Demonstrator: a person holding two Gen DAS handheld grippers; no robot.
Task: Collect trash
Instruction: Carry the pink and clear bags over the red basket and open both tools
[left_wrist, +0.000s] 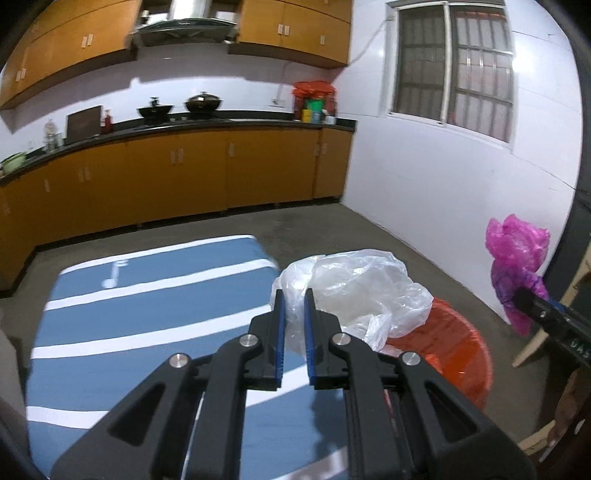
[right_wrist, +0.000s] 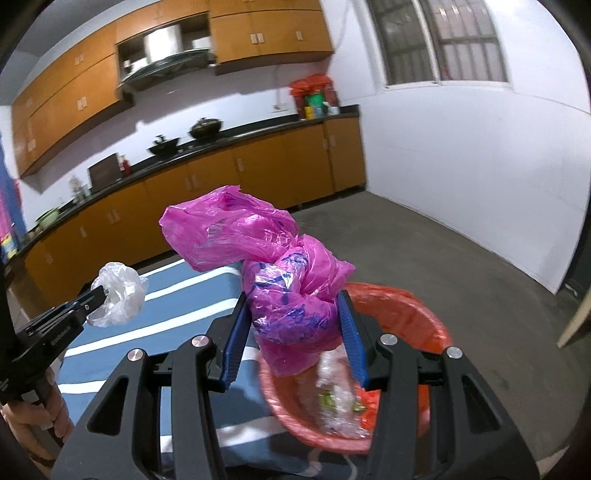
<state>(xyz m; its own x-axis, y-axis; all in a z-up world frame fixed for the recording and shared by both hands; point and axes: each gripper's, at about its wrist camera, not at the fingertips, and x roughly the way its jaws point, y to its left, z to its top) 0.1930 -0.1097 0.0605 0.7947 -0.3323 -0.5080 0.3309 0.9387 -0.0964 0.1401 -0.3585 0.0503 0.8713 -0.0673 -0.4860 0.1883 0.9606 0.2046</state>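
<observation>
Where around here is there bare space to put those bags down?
The blue white-striped mat beside the red plastic-lined bin looks bare. So does the grey concrete floor between bin and white wall. The bin already holds crumpled wrappers.

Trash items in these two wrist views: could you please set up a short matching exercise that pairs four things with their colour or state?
Things:
1. crumpled bag in the left tongs
2. knotted bag in the right tongs
3. bin liner
4. table cover

Descriptions:
A. blue with white stripes
B. clear plastic
C. orange-red
D. magenta

Pairs:
1-B, the clear bag
2-D, the magenta bag
3-C, the bin liner
4-A, the table cover
</observation>
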